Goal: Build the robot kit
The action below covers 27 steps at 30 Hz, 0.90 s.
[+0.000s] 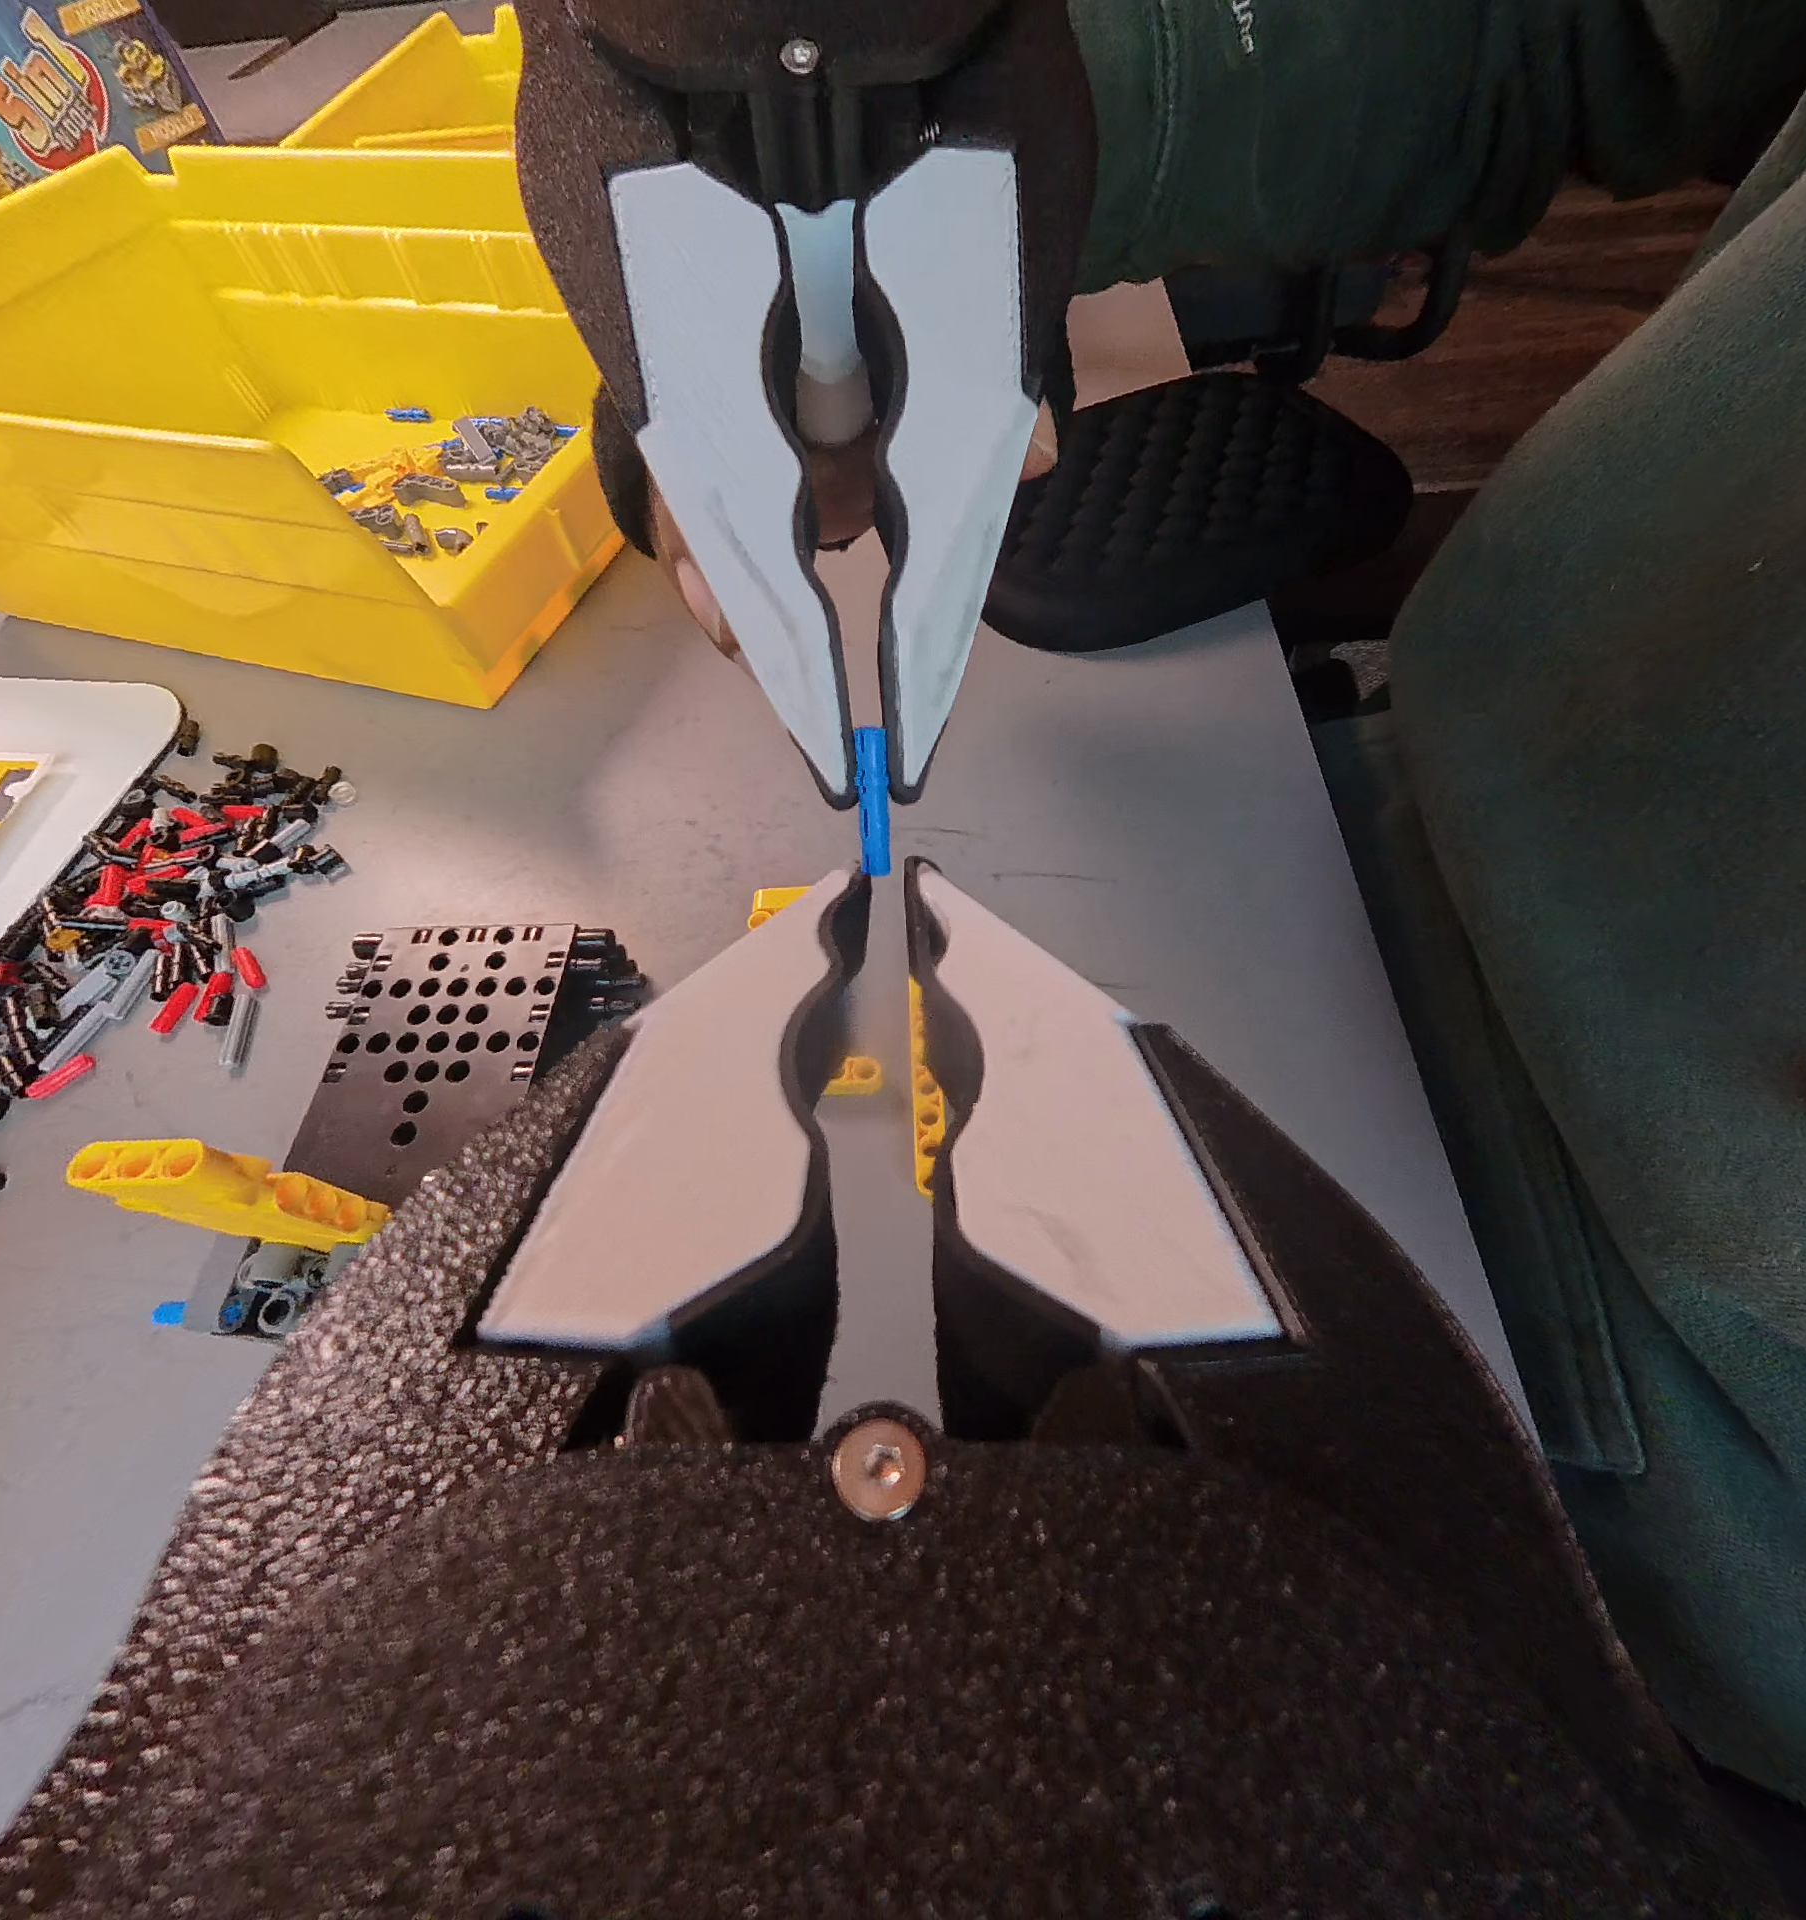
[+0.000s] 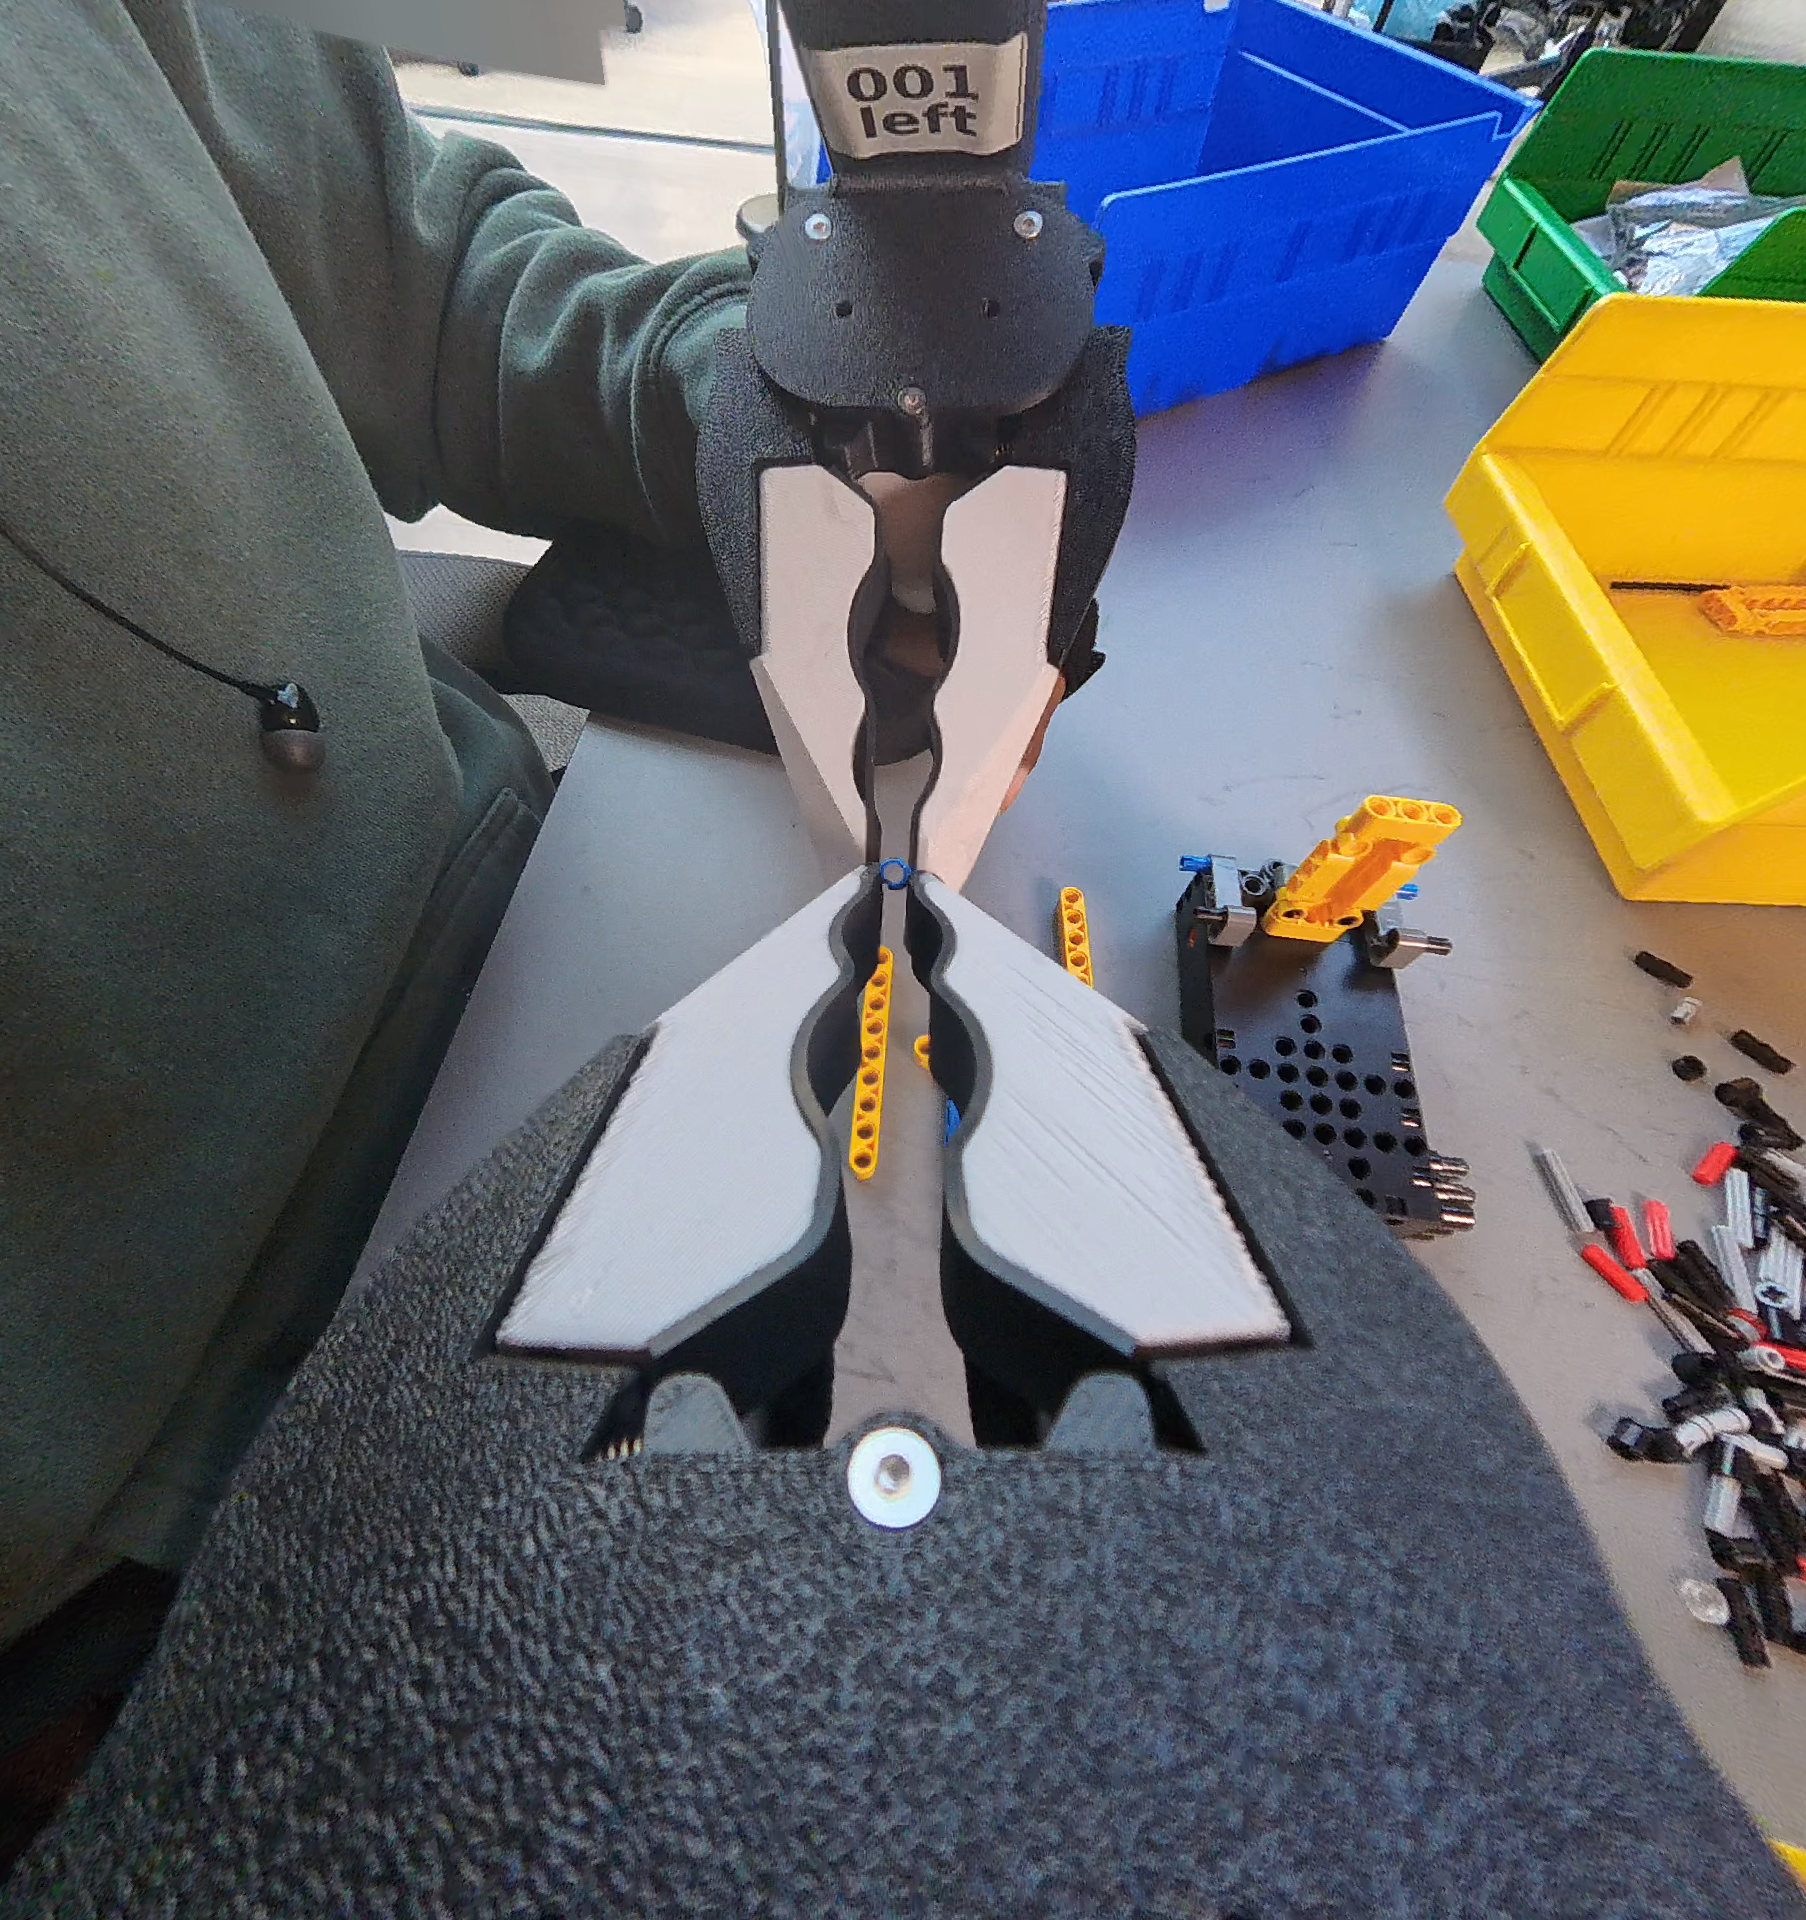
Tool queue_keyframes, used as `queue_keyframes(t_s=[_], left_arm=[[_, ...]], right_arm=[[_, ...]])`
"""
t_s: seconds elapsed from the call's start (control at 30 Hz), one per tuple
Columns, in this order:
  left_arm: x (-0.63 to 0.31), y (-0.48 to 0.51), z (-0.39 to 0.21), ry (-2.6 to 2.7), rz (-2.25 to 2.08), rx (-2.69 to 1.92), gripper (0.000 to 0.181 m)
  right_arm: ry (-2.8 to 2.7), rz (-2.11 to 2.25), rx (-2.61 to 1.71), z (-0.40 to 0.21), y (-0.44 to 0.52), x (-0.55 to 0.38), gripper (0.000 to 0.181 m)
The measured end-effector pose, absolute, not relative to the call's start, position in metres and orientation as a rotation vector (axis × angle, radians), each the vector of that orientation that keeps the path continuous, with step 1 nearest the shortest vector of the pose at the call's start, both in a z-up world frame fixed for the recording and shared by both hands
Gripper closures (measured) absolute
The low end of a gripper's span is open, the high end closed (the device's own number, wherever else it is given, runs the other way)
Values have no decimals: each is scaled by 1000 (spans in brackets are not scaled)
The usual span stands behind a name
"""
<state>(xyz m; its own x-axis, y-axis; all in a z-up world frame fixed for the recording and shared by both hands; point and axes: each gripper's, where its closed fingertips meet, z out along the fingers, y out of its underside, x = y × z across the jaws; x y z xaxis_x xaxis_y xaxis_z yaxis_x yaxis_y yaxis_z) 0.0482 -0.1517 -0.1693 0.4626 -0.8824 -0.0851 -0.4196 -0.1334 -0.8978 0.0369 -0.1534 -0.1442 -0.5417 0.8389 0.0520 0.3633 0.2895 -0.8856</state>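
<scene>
We held the blue pin (image 1: 871, 795) pinched in our right claw (image 1: 871, 800), above the grey worktop (image 1: 1086, 831). Our left claw (image 1: 883, 871) stood narrowly parted, its tips at the pin's free end. Any misalignment could twist the pin loose, dropping it among the yellow beams (image 2: 871, 1060) below.

The blue pin (image 1: 871, 795) sits between pale grey fingers (image 1: 733, 582) set in speckled black housing. On the grey surface (image 1: 1138, 831) lie a black plate (image 1: 442, 1029) dotted with round holes, yellow beams (image 2: 871, 1060), and red, black and grey pins (image 1: 140, 914). Bins are yellow (image 1: 255, 343), blue (image 2: 1263, 208) and green (image 2: 1688, 135).
</scene>
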Motion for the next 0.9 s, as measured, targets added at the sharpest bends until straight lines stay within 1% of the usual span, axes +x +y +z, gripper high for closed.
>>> queue_keyframes(t_s=[0.2,0.3,0.4,0.6,0.77,0.83,0.9], left_arm=[[48,-151,-172,1121,-583,-1755,178],[47,-151,-171,1119,-586,-1749,173],[47,-152,-170,1117,-597,-1743,177],[45,-155,-176,1153,-586,-1774,178],[45,-157,-185,1193,-558,-1809,178],[46,-158,-186,1202,-558,-1814,178],[46,-159,-188,1209,-560,-1819,178]], right_arm=[[-2058,1181,-1072,-149,-155,36,177],[-2076,1156,-1067,-153,-156,36,176],[-2071,1158,-1062,-152,-157,34,177],[-2131,1095,-1039,-158,-160,34,176],[-2240,960,-959,-163,-166,35,168],[-2280,890,-929,-166,-166,35,169],[-2295,846,-906,-167,-165,34,174]])
